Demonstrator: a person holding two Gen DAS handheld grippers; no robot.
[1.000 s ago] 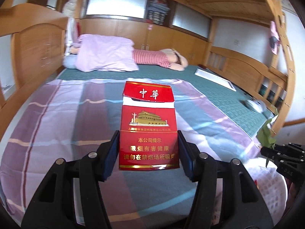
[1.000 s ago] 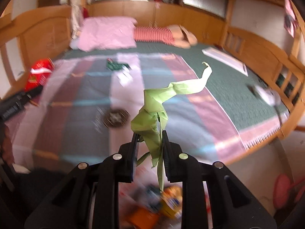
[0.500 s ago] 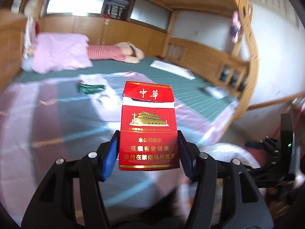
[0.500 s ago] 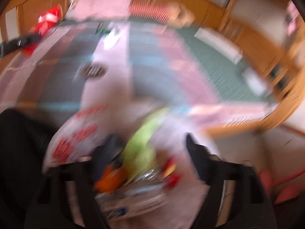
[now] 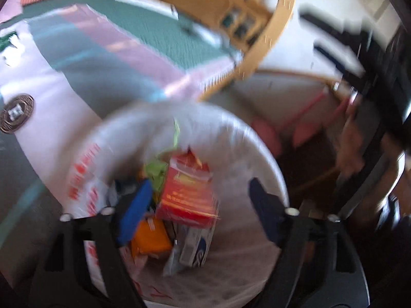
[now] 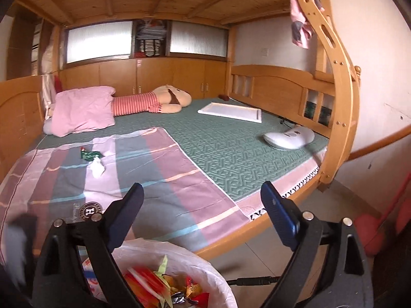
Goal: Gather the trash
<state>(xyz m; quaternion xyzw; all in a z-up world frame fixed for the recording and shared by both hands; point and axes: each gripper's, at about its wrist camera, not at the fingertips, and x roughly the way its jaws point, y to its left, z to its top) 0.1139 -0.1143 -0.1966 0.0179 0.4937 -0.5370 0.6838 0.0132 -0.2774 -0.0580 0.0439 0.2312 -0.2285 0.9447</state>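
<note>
While my left gripper [image 5: 197, 205] hung spread over the bin [image 5: 257, 148], my right gripper [image 6: 203, 213] gaped empty toward the bed [image 6: 231, 148].

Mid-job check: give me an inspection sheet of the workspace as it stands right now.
Surface: striped sheet over green mat.
Job's things: red cigarette pack and green paper in the lined trash bin; green wrapper, white crumpled paper, round badge on the sheet.
Clutter: white board, white device, pillow, plush toy.
Grippers: left claw open; right claw open.
Cables: black cable on floor.
Surroundings: wooden bunk frame.
</note>
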